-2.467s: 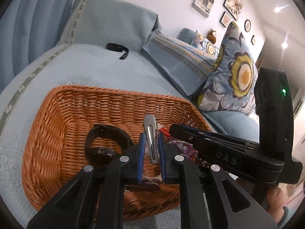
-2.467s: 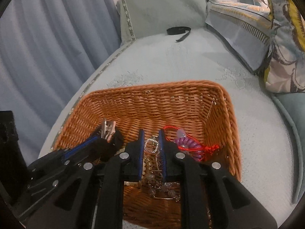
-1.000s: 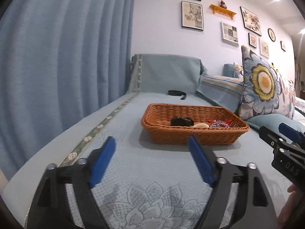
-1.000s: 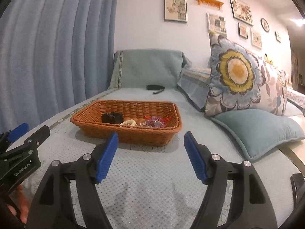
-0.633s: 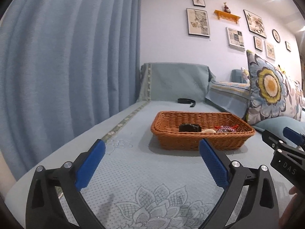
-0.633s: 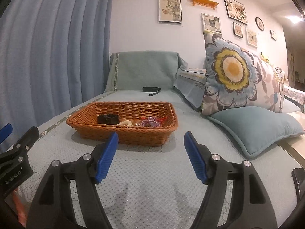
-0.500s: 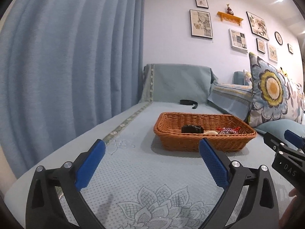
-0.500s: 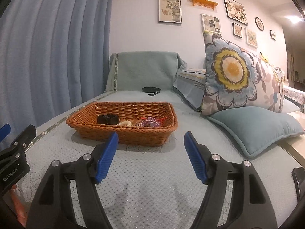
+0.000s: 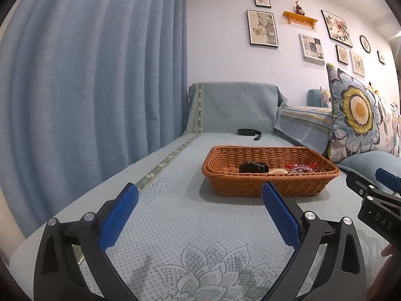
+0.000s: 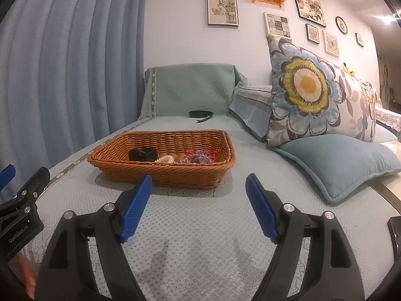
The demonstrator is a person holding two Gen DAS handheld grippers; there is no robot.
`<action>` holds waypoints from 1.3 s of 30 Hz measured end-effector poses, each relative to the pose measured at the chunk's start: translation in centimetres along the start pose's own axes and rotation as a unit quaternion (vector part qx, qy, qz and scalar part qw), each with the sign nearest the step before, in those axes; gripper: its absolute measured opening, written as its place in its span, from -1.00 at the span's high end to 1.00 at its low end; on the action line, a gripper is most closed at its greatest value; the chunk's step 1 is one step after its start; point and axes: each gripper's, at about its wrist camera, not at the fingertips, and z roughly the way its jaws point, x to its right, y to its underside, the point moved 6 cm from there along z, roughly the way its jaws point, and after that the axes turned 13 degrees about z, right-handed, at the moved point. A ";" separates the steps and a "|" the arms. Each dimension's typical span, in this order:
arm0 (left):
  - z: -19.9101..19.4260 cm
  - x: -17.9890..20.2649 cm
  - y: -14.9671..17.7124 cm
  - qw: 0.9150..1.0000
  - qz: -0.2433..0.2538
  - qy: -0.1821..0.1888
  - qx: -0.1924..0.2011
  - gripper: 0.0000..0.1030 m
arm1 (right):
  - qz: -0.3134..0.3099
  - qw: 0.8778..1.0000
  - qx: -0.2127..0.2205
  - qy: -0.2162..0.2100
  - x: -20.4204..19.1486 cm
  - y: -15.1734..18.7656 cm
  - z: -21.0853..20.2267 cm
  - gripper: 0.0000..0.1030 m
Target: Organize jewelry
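Observation:
A brown wicker basket (image 9: 268, 185) sits on the blue-grey sofa seat; it also shows in the right wrist view (image 10: 163, 173). Inside lie a black watch (image 10: 142, 154), a cream bead bracelet (image 10: 165, 159), a purple coiled piece (image 10: 198, 157) and a red cord (image 9: 313, 166). My left gripper (image 9: 199, 212) is open and empty, low over the seat, well short of the basket. My right gripper (image 10: 199, 202) is open and empty, just in front of the basket. Each gripper shows at the edge of the other's view.
A black strap (image 9: 248, 132) lies on the seat behind the basket. A blue curtain (image 9: 87, 87) hangs on the left. A flower cushion (image 10: 310, 87) and a plain teal cushion (image 10: 338, 160) lie on the right. Framed pictures hang on the wall.
Both grippers let go of their pieces in the basket, opened and drew back and down from it. In the last half second they barely moved.

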 end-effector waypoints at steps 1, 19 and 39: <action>0.1 0.0 0.0 1.000 0.000 0.000 0.000 -0.85 | 0.001 1.000 0.000 0.000 0.0 0.0 0.0 -0.42; 0.4 0.0 -0.1 1.000 0.007 -0.002 -0.002 -0.85 | 0.003 1.000 -0.006 0.007 -0.2 0.2 0.0 -0.50; 1.0 -0.4 0.1 1.000 -0.003 -0.001 -0.017 -0.85 | 0.002 1.000 -0.010 0.010 -0.2 0.3 0.1 -0.50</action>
